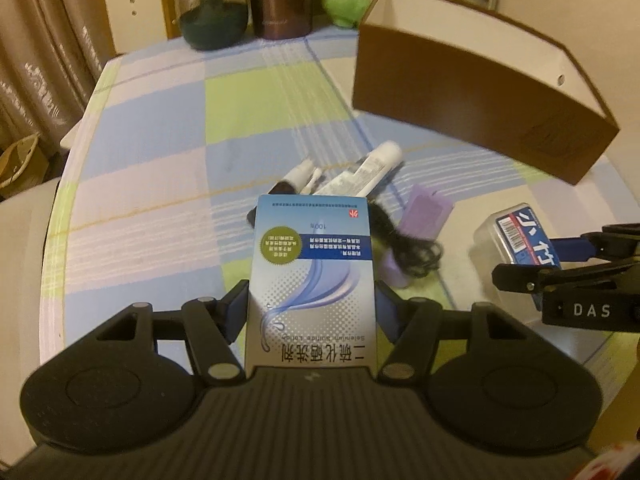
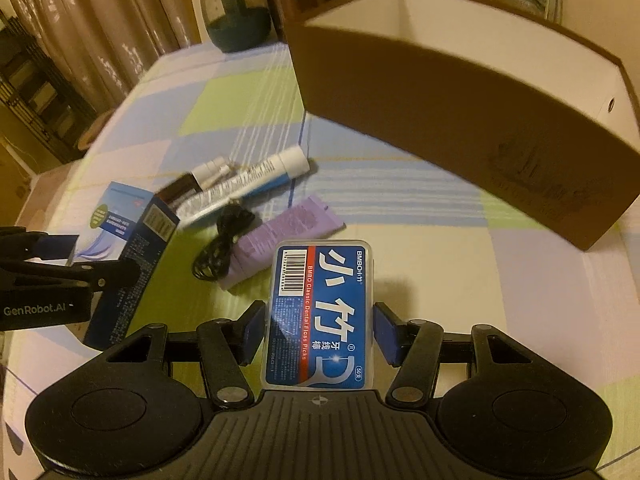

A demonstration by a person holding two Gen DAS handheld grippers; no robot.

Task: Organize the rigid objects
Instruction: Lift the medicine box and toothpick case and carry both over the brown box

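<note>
Left tongs [image 1: 311, 312] grasping lotion carton [image 1: 314, 276], right tongs [image 2: 316, 334] grasping floss case [image 2: 320, 312], both above counter [image 1: 160, 160]. I worry slick case slips; carton may snag organizer box [image 2: 460, 128] rim.

Each gripper, left [image 1: 311, 312] and right [image 2: 320, 332], was matte black with blue pads inside the jaws. Behind them sat silver rivets, a ribbed plate and white lettering.

Counter [image 1: 168, 128] under checked blue-green cloth before me, brown open box [image 1: 480, 96] at far right, tubes [image 1: 360, 176], black cable [image 2: 220, 240], purple tube [image 2: 280, 236] mid-cloth, jar [image 1: 212, 12], flask [image 1: 280, 0] at far edge.
</note>
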